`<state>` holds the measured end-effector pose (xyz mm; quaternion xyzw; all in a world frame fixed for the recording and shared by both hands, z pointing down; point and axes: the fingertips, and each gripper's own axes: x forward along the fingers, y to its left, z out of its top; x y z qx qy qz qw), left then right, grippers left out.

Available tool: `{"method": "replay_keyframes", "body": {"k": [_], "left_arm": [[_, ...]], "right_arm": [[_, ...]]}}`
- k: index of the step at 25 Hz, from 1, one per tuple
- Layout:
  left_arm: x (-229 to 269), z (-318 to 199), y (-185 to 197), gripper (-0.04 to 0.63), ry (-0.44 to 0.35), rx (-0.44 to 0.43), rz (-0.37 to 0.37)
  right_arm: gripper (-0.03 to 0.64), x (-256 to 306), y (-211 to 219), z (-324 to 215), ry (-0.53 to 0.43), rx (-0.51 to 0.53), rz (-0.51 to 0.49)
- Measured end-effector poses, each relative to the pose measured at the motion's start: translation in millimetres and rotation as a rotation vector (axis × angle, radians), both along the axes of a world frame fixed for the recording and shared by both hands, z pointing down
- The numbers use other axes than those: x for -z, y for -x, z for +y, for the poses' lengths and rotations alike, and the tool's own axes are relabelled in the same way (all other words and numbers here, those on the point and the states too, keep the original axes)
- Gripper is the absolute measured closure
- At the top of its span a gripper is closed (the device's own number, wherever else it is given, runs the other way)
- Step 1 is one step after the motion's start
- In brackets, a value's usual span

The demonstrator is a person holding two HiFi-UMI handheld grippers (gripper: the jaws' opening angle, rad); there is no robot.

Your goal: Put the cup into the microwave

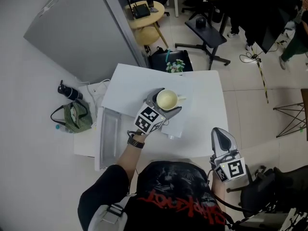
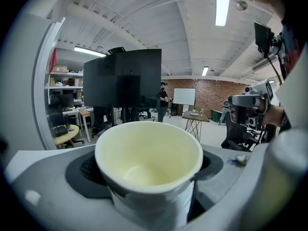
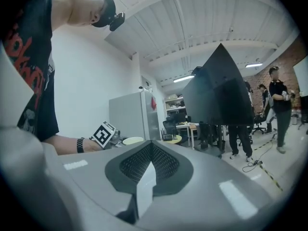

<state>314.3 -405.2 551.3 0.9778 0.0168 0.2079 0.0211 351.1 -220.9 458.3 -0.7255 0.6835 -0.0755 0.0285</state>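
Two grippers, one cup. The cup (image 1: 166, 98) stands upright on the white surface (image 1: 202, 93), long axis vertical, mouth upward, handle (image 1: 182, 98) toward 3 o'clock in the head view. Only the head view shows the handle. Only the left gripper view shows the cream interior, which is empty. The right gripper view shows the cup's rim and the left marker cube (image 3: 104, 134) side-on, at 9 o'clock of its own jaws. The left gripper (image 1: 169, 102) reaches in from 7 o'clock, jaws spread wide either side of the cup wall, dark gaps beside it. The right gripper (image 1: 219, 131), at 4 o'clock of the cup and well apart, has its jaws closed together on nothing.
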Motion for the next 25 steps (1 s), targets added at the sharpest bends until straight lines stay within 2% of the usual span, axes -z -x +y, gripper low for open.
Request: {"method": "replay_keyframes", "body": {"k": [5, 9, 15, 19, 25], "left_arm": [[18, 5, 39, 0.129, 0.007, 0.101, 0.102], [31, 5, 87, 0.129, 0.025, 0.225, 0.131], [36, -5, 159, 0.130, 0.115, 0.437, 0.211], [11, -10, 210, 0.129, 0.136, 0.566, 0.192], [-38, -6, 248, 0.129, 0.149, 0.673, 0.111]], "right_arm": [[0.615, 4, 5, -13, -0.016, 0.061, 0.001], [0.615, 4, 27, -35, -0.013, 0.165, -0.004], [0.615, 2, 64, -73, -0.008, 0.362, -0.010], [0.615, 0, 106, -103, -0.005, 0.486, -0.007], [0.615, 2, 146, -126, -0.008, 0.624, -0.002]]}}
